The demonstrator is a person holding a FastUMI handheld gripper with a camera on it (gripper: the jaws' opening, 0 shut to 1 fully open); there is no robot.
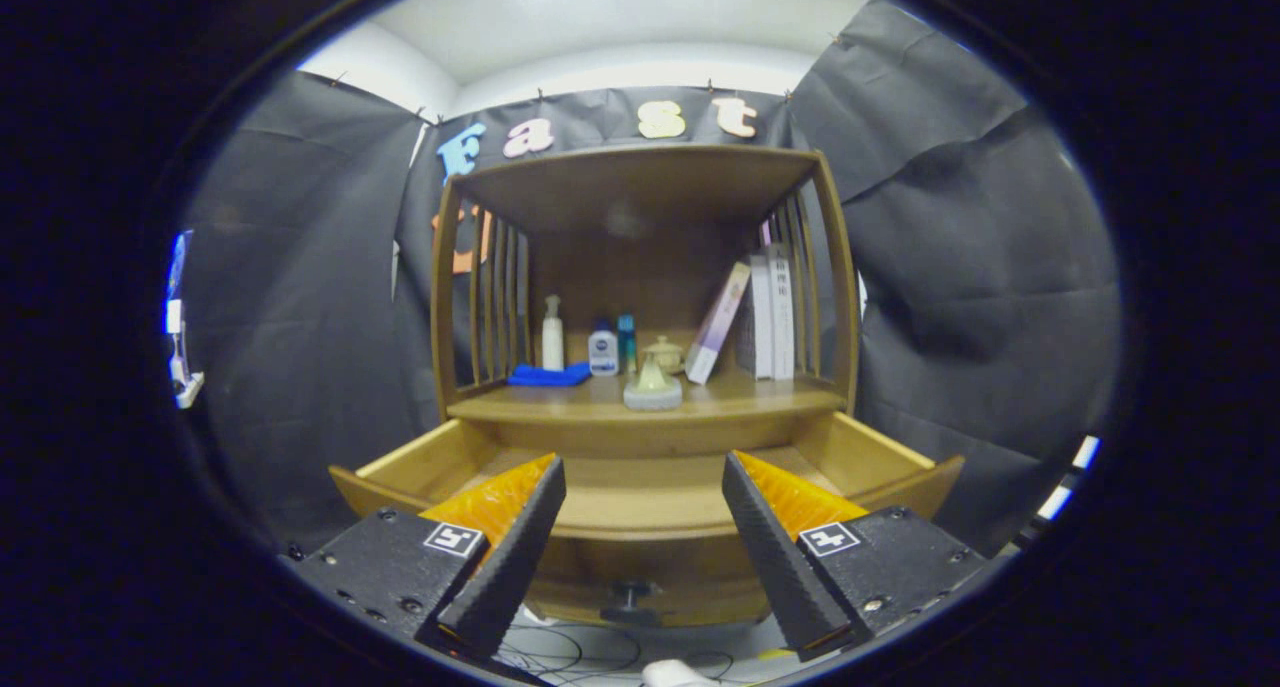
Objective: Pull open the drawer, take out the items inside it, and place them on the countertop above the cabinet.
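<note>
A: Gripper is spread wide, nothing between the fingers, held level and pointed straight at the cabinet, just in front of the pulled-out drawer.

B: Drawer's open then. Anything left in it?

A: Can't tell. From this low angle I see its front panel, side walls and a strip of bare floor, but the near part is hidden behind the front panel. Knob sits below, btwn the fingers.

B: And the countertop?

A: Beyond the fingers, above the drawer. Pale cone-shaped item stands near its front edge; behind it a blue cloth, a pump bottle, two small bottles, a little lidded pot, books leaning at the right.

B: How would the cone thing handle?

A: Prob. rigid, looks ceramic or plastic, so light-ish but maybe slick and breakable. Best hold: across the wide base, low down, not the narrow top. Cloth is soft, pinch anywhere.

B: Pose?

A: Needs to rise and tip down to look into the drawer.
</note>
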